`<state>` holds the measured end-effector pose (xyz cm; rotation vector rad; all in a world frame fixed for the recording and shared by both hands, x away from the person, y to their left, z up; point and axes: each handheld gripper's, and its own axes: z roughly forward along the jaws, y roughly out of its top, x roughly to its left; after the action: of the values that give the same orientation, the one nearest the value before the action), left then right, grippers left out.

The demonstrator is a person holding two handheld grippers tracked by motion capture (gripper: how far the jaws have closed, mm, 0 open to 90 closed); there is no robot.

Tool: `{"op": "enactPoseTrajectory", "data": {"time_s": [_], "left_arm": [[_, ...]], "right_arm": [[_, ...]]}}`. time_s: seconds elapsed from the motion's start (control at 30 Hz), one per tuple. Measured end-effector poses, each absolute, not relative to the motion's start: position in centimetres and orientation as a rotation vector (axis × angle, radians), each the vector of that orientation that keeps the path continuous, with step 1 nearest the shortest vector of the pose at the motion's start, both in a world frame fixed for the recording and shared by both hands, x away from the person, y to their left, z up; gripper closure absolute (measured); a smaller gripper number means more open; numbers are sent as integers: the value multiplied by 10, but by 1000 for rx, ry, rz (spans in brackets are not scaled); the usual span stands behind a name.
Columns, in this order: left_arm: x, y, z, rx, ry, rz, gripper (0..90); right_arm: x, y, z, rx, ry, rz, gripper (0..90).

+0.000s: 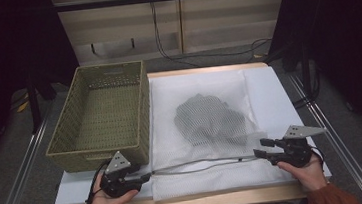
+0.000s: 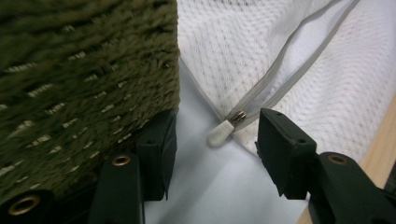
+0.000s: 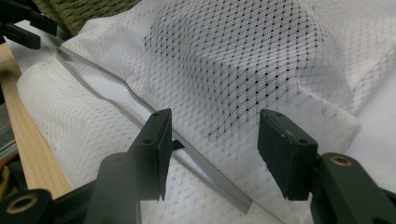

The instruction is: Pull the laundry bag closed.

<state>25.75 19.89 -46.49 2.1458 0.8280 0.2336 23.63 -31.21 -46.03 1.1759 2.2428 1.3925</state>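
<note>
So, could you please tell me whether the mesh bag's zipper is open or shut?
Shut: the zipper runs as one closed line, its pull at the bag's left corner.

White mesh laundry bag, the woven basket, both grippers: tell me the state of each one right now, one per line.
White mesh laundry bag: lying flat on the table, zipper closed along its near edge.
White zipper pull: at the bag's left end, between the open jaws, ungripped.
Dark patterned garment: bunched up inside the bag.
Olive woven basket: upright, empty.
Left gripper: open.
Right gripper: open, over the bag's right end.
</note>
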Motion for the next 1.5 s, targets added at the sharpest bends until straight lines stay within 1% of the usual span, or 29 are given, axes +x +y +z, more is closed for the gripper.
{"op": "enactPoseTrajectory", "data": {"time_s": [0.07,0.17,0.47,0.6,0.63,0.73,0.87,1.0,1.2,1.3,1.37,1.47,1.5], "left_arm": [[258,196,-466,2158,805,220,534],[260,189,-471,2209,795,196,572],[262,176,-475,2260,759,210,593],[261,177,-475,2262,741,196,659],[261,177,-474,2270,734,197,704],[260,177,-473,2275,732,191,734],[259,181,-471,2253,737,169,737],[258,183,-469,2231,746,179,745],[258,188,-464,2217,752,196,796],[258,188,-463,2209,745,186,813],[257,186,-461,2186,742,170,845],[258,182,-460,2185,734,169,844],[258,181,-459,2197,728,188,841]], "right_arm": [[237,-310,-461,1165,2247,1392,457],[237,-307,-462,1155,2259,1371,455],[238,-304,-466,1148,2277,1348,435],[238,-303,-466,1144,2282,1348,427],[238,-303,-466,1145,2282,1347,424],[238,-303,-467,1138,2287,1345,417],[238,-303,-467,1153,2281,1336,419],[238,-304,-467,1159,2276,1334,414],[238,-304,-467,1167,2275,1328,400],[238,-303,-468,1171,2274,1324,398],[238,-303,-468,1172,2274,1321,397],[239,-303,-468,1170,2279,1318,395],[239,-303,-468,1170,2280,1316,395]]}}
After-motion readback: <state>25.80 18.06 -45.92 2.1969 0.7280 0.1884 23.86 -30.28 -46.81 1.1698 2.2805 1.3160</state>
